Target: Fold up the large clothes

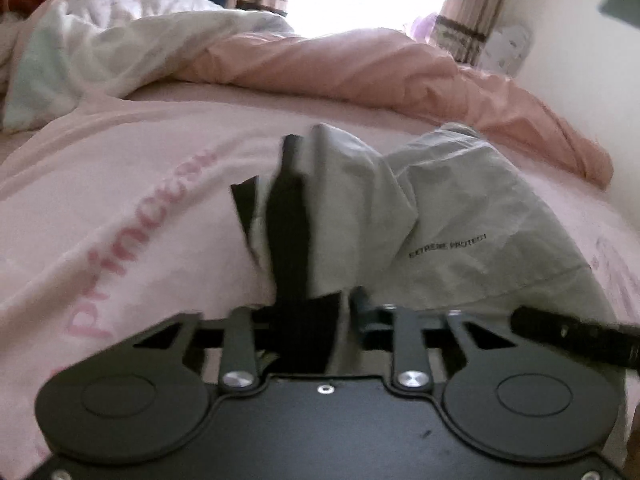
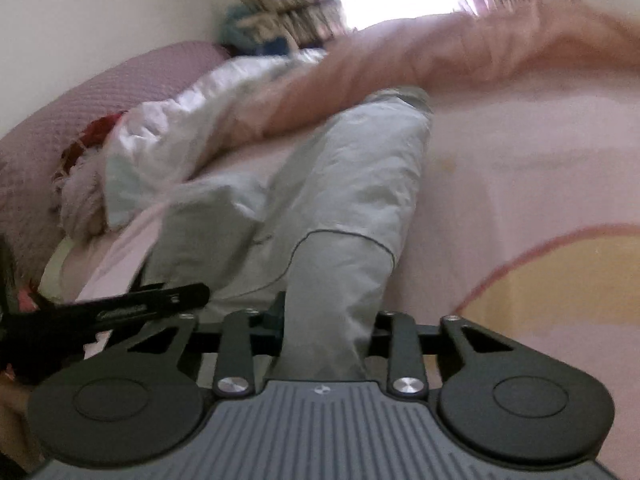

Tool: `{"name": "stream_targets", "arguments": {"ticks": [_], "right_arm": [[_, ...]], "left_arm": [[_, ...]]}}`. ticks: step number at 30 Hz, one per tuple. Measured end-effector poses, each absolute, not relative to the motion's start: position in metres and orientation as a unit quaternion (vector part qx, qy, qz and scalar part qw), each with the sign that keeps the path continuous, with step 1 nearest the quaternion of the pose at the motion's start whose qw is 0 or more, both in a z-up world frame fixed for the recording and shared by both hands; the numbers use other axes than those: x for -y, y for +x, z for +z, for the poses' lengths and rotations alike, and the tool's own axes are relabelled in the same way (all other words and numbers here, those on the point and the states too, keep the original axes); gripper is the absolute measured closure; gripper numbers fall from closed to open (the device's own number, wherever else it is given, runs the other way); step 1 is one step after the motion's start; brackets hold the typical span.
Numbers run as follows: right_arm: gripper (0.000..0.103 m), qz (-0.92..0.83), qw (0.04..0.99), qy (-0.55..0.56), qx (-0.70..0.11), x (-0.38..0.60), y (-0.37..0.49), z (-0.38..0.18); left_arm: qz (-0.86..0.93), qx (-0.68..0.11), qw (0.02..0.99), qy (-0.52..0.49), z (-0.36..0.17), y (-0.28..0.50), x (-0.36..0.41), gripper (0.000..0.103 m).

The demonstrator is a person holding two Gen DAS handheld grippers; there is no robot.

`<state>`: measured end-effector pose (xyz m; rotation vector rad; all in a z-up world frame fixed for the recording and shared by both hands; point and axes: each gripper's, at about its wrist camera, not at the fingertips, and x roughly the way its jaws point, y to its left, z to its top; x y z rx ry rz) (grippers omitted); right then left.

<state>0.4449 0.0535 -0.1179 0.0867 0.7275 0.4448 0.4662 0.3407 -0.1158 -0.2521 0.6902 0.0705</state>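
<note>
Light grey trousers [image 1: 460, 224] with a black waistband [image 1: 288, 216] and the print "EXTREME PROTECT" lie on a pink bed sheet [image 1: 120, 184]. My left gripper [image 1: 312, 312] is shut on the waistband end, and the cloth hides its fingertips. In the right wrist view the trousers [image 2: 340, 184] stretch away toward the far leg cuff [image 2: 404, 98]. My right gripper [image 2: 326, 320] is shut on a grey fold of the trousers. The other gripper shows as a black bar at the edge of each view [image 1: 576, 336] [image 2: 120, 308].
A crumpled peach duvet [image 1: 380, 68] and a white quilt [image 1: 100, 44] lie at the far side of the bed. A mauve headboard [image 2: 60, 116] stands at the left. Curtains [image 1: 468, 12] and a bright window are behind, with a white wall [image 1: 580, 60] at the right.
</note>
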Motion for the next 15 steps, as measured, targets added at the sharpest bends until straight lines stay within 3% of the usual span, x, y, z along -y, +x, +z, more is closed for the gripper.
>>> {"name": "stream_targets", "arguments": {"ticks": [10,15], "right_arm": [[0.071,0.199,0.935,0.046,-0.290,0.031,0.405,-0.009],[0.070,0.147,0.949,0.022,-0.278,0.088,0.384,0.023]], "left_arm": [[-0.046,-0.260,0.958,-0.112,-0.030,0.438,-0.258,0.086],[-0.103,-0.252,0.955,-0.120,-0.021,0.442,-0.182,0.086]]}}
